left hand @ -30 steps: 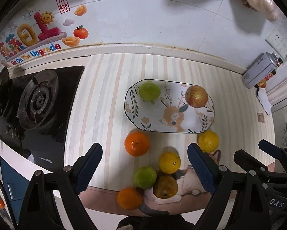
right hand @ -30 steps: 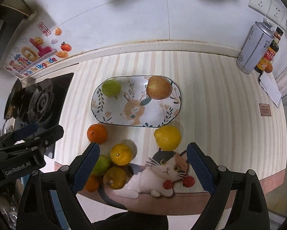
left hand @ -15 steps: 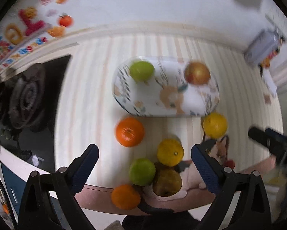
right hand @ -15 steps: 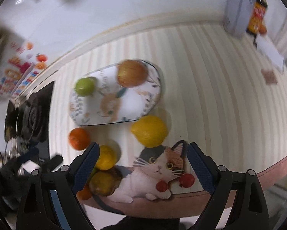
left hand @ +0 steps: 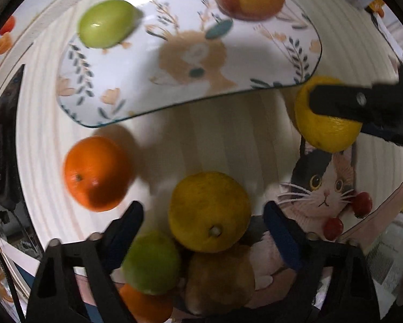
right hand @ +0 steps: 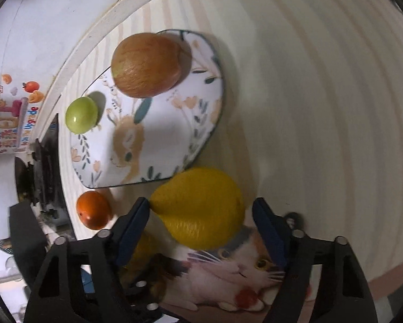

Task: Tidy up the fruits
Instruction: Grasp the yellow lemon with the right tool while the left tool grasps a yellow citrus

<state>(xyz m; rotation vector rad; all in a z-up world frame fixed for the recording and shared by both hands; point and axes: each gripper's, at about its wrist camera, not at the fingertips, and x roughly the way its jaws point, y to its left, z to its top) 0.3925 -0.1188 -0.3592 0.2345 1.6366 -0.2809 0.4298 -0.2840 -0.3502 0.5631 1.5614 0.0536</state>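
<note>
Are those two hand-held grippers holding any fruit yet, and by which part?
Nothing yet: both have been closing, left hand-held gripper around the yellow citrus, right around the lemon.

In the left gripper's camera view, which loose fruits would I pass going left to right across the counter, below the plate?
Orange → yellow citrus fruit between the left gripper's fingers → lemon, with a finger of the right gripper across it.
</note>
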